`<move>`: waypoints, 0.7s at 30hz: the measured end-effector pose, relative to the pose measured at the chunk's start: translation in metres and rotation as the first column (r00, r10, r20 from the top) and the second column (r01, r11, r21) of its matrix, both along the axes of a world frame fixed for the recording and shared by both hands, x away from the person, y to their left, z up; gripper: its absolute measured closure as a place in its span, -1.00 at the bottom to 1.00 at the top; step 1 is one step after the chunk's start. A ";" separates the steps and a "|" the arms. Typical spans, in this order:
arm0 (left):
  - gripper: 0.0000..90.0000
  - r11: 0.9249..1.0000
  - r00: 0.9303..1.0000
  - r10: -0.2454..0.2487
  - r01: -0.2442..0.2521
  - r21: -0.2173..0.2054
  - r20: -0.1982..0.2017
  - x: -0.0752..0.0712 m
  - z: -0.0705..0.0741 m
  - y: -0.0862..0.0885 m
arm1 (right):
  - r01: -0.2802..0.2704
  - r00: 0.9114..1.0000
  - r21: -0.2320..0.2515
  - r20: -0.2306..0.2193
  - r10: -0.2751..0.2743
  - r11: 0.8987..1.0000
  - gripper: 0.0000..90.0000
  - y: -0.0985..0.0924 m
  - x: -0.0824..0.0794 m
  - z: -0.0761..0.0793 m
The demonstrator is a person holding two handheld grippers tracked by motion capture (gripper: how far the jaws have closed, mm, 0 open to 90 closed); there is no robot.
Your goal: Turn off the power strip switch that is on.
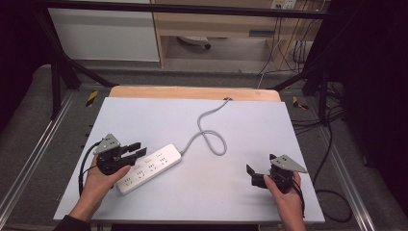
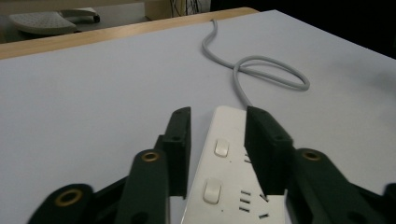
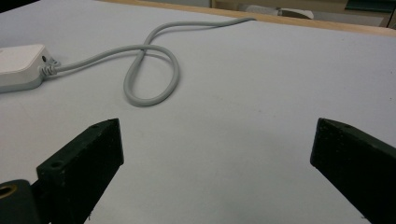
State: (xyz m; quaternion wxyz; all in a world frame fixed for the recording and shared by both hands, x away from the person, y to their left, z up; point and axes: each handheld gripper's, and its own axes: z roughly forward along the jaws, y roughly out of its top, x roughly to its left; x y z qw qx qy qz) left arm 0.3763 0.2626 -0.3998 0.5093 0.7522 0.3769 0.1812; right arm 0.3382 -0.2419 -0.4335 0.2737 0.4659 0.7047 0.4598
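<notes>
The left gripper [image 1: 136, 148] hovers over the left end of the long white plastic power strip [image 1: 149, 168], jaws partly apart above its switches, gripping nothing. The strip lies slantwise on the pale grey table [image 1: 159, 118], its grey cable [image 1: 211, 137] looping toward the far edge. Well apart at the right, the right gripper [image 1: 251, 174] gapes wide, empty.

Even overhead light on table [image 1: 202, 192]; dark surround; soft shadows; close foreground perhaps slightly blurred.
</notes>
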 end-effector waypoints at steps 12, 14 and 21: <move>-0.55 0.998 0.999 0.027 -0.025 -0.064 0.027 -0.004 0.008 0.000 | 0.001 1.000 0.000 -0.001 -0.001 1.000 -0.93 0.000 0.000 0.000; -0.64 0.997 0.999 0.022 -0.019 -0.079 0.030 -0.004 0.008 0.000 | 0.000 1.000 0.001 -0.001 0.000 1.000 -0.93 0.000 0.000 0.000; -0.80 0.994 0.999 -0.010 0.015 -0.104 0.054 -0.010 0.014 0.001 | 0.001 1.000 0.000 0.000 -0.001 1.000 -0.94 0.000 0.000 0.000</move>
